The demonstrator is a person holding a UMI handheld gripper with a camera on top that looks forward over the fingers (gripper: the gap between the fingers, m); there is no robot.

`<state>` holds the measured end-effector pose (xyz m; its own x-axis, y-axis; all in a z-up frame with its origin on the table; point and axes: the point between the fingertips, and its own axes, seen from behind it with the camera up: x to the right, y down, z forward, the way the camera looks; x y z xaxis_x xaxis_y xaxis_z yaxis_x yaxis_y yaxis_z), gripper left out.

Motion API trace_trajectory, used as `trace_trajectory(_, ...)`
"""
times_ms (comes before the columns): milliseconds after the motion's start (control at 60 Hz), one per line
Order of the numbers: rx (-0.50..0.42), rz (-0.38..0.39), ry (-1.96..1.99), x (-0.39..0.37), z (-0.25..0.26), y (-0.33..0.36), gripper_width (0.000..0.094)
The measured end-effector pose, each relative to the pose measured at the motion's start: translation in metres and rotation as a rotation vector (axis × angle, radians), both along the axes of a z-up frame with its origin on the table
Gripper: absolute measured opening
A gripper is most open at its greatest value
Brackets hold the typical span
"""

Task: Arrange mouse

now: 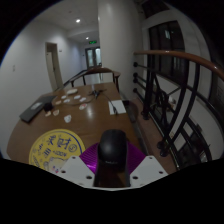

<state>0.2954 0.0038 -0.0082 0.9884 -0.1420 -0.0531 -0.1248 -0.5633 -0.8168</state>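
Observation:
A black computer mouse (111, 148) sits between my gripper's two fingers, with the purple pads (90, 158) pressed against its sides. My gripper (111, 160) is shut on the mouse and holds it over the near end of a long wooden table (95, 118). A round yellow mat with printed figures (55, 148) lies on the table just left of the fingers. The underside of the mouse is hidden.
White papers (68, 97) and a white sheet (117, 106) lie further along the table. A dark flat object (30, 113) is at the table's left edge. A curved railing with dark bars (175, 100) runs close along the right. A doorway (93, 55) is beyond.

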Motion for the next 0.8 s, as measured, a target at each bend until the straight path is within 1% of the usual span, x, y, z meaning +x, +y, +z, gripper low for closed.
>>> trace_trajectory(67,0.072,-0.014,-0.017,-0.006,0.037,-0.002,0.0348)
trace_trajectory(100,0.112,-0.008,-0.044,-0.017,0.058,-0.002,0.0349)
trace_trajectory(133,0.141,0.016,-0.069,-0.027,0.083,-0.005,0.0348)
trace_trajectory(200,0.194,0.074,-0.078,-0.071,0.115,-0.009,0.0346)
trace_trajectory(250,0.215,0.111,-0.059,-0.101,0.130,-0.011,0.0343)
trace_trajectory(300,0.224,0.135,-0.041,-0.129,0.134,-0.013,0.0343)
trace_trajectory(383,0.185,0.148,-0.058,-0.157,0.109,-0.013,0.0344)
trace_trajectory(467,0.098,0.172,-0.066,-0.175,0.060,-0.018,0.0343)
trace_trajectory(550,0.012,0.170,-0.061,-0.180,0.015,-0.019,0.0345)
trace_trajectory(617,-0.014,0.171,-0.091,-0.174,-0.006,-0.022,0.0347)
trace_trajectory(633,0.011,0.176,-0.095,-0.175,-0.004,-0.019,0.0348)
trace_trajectory(650,0.010,0.183,-0.103,-0.174,-0.004,-0.018,0.0353)
trace_trajectory(667,0.007,0.188,-0.105,-0.174,-0.005,-0.019,0.0387)
trace_trajectory(683,0.005,0.190,-0.097,-0.173,-0.004,-0.018,0.0395)
trace_trajectory(700,-0.002,0.189,-0.086,-0.173,-0.004,-0.019,0.0431)
trace_trajectory(733,-0.014,0.191,-0.061,-0.176,-0.006,-0.020,0.0464)
trace_trajectory(800,-0.054,0.230,-0.027,-0.177,-0.005,-0.021,0.0532)
